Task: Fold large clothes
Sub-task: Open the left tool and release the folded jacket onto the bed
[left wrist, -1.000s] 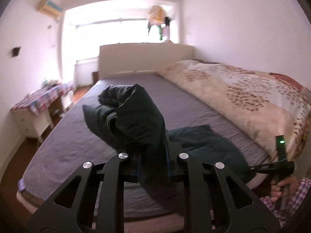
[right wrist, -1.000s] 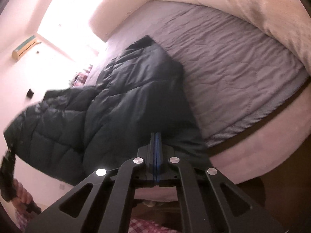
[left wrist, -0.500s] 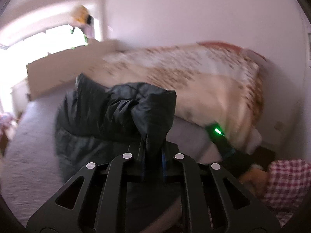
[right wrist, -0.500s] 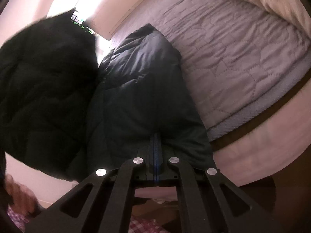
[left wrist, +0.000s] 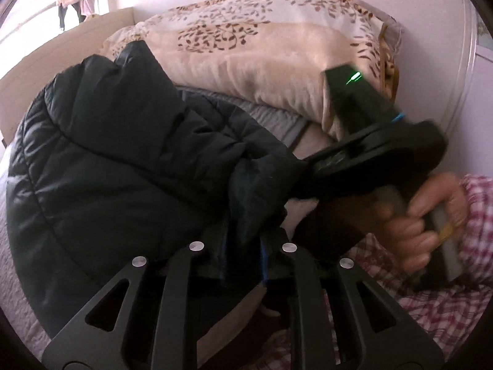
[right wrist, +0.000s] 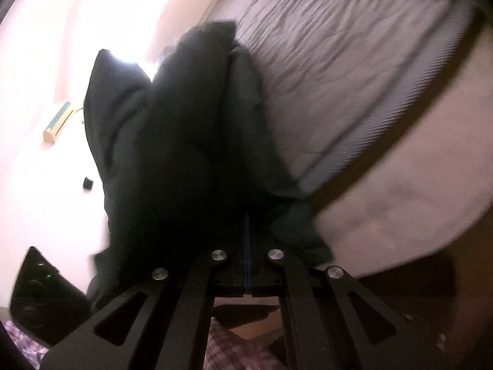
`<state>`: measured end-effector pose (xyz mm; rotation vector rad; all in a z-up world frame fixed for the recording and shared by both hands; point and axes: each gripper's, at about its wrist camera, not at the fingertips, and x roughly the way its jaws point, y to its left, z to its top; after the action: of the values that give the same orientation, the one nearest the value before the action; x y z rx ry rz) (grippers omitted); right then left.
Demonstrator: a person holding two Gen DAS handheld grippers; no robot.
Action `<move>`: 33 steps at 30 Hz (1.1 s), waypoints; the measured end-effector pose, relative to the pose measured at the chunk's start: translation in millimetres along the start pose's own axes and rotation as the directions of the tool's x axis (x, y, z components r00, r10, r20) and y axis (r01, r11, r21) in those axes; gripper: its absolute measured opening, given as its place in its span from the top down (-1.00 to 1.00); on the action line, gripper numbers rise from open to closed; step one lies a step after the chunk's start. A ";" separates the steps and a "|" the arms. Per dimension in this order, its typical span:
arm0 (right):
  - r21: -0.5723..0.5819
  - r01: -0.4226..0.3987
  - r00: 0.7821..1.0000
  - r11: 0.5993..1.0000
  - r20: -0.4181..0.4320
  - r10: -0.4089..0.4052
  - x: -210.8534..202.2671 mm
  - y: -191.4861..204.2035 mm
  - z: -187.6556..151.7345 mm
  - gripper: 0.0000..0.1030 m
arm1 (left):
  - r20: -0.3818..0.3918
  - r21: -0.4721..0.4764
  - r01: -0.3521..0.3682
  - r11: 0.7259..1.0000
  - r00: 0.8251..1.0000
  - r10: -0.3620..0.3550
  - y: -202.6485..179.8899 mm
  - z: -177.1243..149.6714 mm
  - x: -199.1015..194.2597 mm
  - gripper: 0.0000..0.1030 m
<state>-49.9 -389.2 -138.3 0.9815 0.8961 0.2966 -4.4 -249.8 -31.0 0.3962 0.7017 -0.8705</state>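
Dark quilted puffer jacket (left wrist: 117, 166), bunched, folded over on bed

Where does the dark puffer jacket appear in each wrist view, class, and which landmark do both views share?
Left wrist view: dark puffer jacket fills the left and centre, bunched above the tongs.
Right wrist view: jacket stands centre-left, running up from the tongs.
Shared landmark: the grey quilted mattress.

Your left gripper (left wrist: 243, 246) pinches the jacket (left wrist: 117, 166) hem; your right hand (left wrist: 431, 215) holds the right gripper (left wrist: 311, 178) at its edge.
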 end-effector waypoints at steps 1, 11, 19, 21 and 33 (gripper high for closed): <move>-0.011 0.062 0.997 0.998 0.036 -0.061 -12.7 0.8 -1.6 0.98 | -0.003 0.005 -0.001 1.000 1.000 0.001 -1.4 -1.7 1.7 0.70; -0.316 0.094 0.981 0.944 0.193 -0.033 -64.2 131.8 39.9 0.98 | -0.001 0.005 -0.003 1.000 1.000 0.003 -4.6 -7.9 2.7 0.68; -0.394 0.205 0.976 0.896 0.013 -0.218 45.1 165.6 95.0 0.99 | -0.006 -0.047 0.023 0.999 1.000 -0.024 1.5 -5.0 7.1 0.62; -0.383 0.275 0.955 0.882 -0.002 -0.298 66.5 142.1 100.7 1.00 | -0.007 -0.050 0.034 0.998 0.999 -0.034 2.5 -4.8 9.8 0.61; -0.380 0.322 0.938 0.867 0.003 -0.346 98.1 83.3 82.8 1.00 | -0.040 -0.047 0.129 0.991 0.991 -0.131 1.4 -4.4 -4.1 0.38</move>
<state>87.9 -334.5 -100.8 0.4511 1.0072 0.1935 -6.8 -244.2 -31.2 0.3334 0.7922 -0.9704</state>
